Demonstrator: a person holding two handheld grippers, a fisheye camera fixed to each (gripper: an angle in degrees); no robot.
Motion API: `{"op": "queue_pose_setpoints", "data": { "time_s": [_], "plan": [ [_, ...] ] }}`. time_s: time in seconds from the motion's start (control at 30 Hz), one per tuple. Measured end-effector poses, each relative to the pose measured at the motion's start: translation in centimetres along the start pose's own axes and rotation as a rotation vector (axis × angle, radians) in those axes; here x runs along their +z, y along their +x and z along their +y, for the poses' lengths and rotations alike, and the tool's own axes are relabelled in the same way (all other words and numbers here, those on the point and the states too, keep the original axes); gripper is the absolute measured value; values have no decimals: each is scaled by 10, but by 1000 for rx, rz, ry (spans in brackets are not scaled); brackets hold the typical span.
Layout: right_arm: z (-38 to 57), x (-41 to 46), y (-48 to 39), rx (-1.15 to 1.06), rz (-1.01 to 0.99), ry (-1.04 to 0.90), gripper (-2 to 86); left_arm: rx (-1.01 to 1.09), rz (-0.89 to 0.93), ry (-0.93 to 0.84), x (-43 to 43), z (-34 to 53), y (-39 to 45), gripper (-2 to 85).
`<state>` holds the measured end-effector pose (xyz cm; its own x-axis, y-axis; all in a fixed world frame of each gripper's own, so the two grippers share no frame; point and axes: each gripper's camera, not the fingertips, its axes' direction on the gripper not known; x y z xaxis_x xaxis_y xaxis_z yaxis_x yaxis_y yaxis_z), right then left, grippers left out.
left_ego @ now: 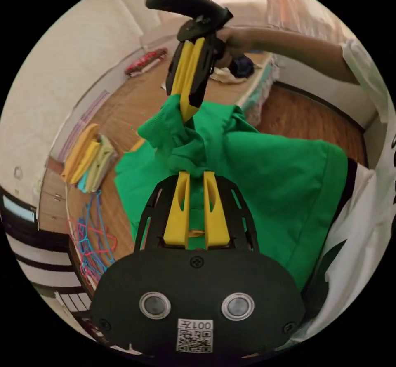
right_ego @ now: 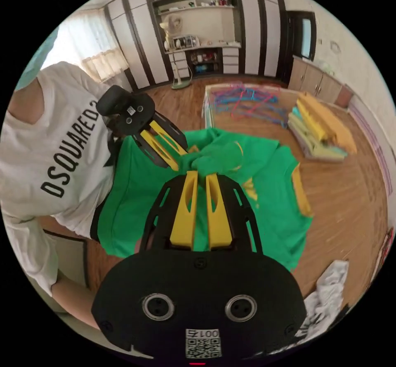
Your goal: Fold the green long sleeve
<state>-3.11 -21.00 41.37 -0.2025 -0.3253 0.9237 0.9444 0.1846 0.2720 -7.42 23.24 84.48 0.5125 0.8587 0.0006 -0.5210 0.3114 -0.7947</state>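
Left gripper (left_ego: 197, 173) pinches a bunched fold of the green long sleeve (left_ego: 264, 177), both yellow jaws pressed on the cloth. Right gripper (right_ego: 202, 174) likewise clamps a gathered fold of the same garment, right beside the left one's grip. The green long sleeve hangs lifted above the wooden table (right_ego: 350, 194), its body draping down against the person's white shirt (right_ego: 53, 161). Folded clothes (right_ego: 319, 132) and coloured hangers (right_ego: 247, 99) lie further back on the table.
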Motion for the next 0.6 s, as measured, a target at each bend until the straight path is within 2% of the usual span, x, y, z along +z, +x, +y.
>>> {"op": "queue_pose_setpoints", "data": {
  "time_s": [0.13, 0.37, 0.47, 0.6],
  "plan": [
    [28, 42, -6, 49, 41, -177, 32, 104, -14, -113, 15, -8, 22, 15],
    [18, 37, 33, 141, 69, 19, 76, -35, 17, -127, 14, -28, -22, 36],
    [0, 63, 64, 160, -8, -5, 96, -42, -53, -147, 22, -42, -37, 42],
    [-12, 114, 98, 169, -79, -163, 76, -1, -202, -227, 39, -52, -55, 46]
  ]
}}
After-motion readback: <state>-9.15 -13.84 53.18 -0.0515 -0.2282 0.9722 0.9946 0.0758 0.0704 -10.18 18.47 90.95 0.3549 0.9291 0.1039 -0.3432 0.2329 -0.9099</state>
